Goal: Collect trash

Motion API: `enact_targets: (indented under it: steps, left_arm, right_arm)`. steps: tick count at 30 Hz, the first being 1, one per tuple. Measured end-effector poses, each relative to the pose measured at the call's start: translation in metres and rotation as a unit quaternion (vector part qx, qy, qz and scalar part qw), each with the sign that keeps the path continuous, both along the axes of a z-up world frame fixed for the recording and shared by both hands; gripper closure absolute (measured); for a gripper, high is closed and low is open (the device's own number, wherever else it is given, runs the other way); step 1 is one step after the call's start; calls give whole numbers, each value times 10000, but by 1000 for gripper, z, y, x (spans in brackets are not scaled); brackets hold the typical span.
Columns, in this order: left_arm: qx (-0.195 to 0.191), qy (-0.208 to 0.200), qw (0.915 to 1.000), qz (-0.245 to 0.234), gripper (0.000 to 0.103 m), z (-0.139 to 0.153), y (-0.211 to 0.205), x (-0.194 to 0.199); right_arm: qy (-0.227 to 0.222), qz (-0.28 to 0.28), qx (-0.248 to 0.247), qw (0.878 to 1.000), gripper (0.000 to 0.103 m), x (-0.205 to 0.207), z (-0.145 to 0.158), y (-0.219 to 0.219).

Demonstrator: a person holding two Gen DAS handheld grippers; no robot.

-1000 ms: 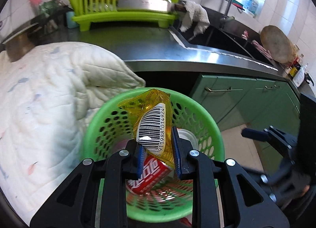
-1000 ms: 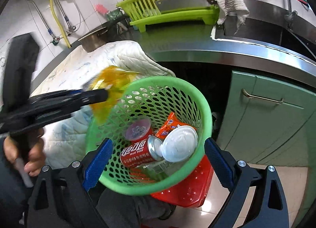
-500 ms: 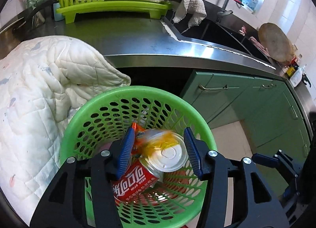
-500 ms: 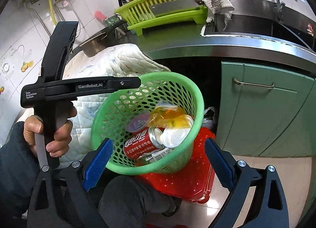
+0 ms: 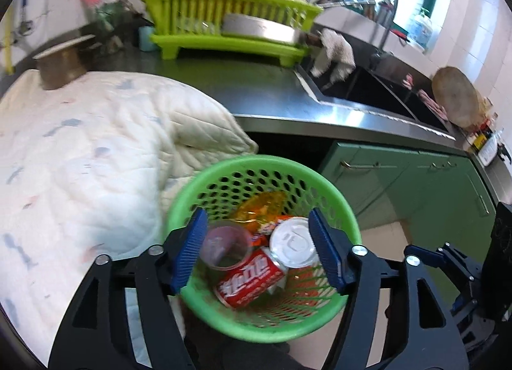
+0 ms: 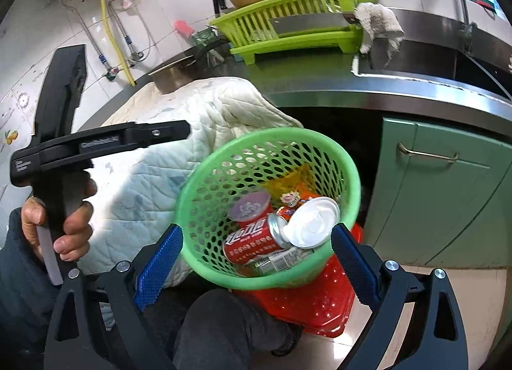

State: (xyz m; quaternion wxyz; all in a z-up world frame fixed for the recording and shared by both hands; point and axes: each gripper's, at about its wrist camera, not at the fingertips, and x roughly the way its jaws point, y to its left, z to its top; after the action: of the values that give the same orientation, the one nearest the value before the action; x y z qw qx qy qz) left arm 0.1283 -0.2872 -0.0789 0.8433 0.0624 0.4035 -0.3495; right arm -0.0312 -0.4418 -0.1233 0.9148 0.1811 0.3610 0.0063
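A green perforated basket [image 5: 265,162] [image 6: 265,136] holds a red soda can [image 5: 252,277] [image 6: 252,242], a white round lid [image 5: 292,242] [image 6: 313,222], a clear cup [image 5: 224,245] and a crumpled yellow wrapper [image 5: 259,206] [image 6: 288,184]. My left gripper [image 5: 257,226] hovers above the basket. Its jaws are opening and nothing sits between the blue pads. The right wrist view shows a hand [image 6: 64,219] holding that gripper's black frame [image 6: 105,142] left of the basket. My right gripper [image 6: 257,235] stands wide open in front of the basket, touching nothing.
A white quilted cloth [image 5: 96,162] lies left of the basket on the steel counter [image 5: 256,91]. A lime dish rack [image 5: 224,24] and a sink [image 5: 368,91] stand behind. Green cabinet doors [image 5: 384,184] are to the right, and a red crate [image 6: 320,293] sits under the basket.
The yellow wrapper left my left gripper and now lies in the basket. The left jaws spread apart and the gripper drew back and up. The right gripper stayed open.
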Motion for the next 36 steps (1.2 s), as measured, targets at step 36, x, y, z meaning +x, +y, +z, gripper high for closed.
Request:
enact_targets:
  steps: [36]
  left_arm:
    - [495, -1376, 9312, 3339, 5, 69, 286, -71]
  right_arm:
    - [-924, 1229, -841, 9845, 11, 62, 100, 157]
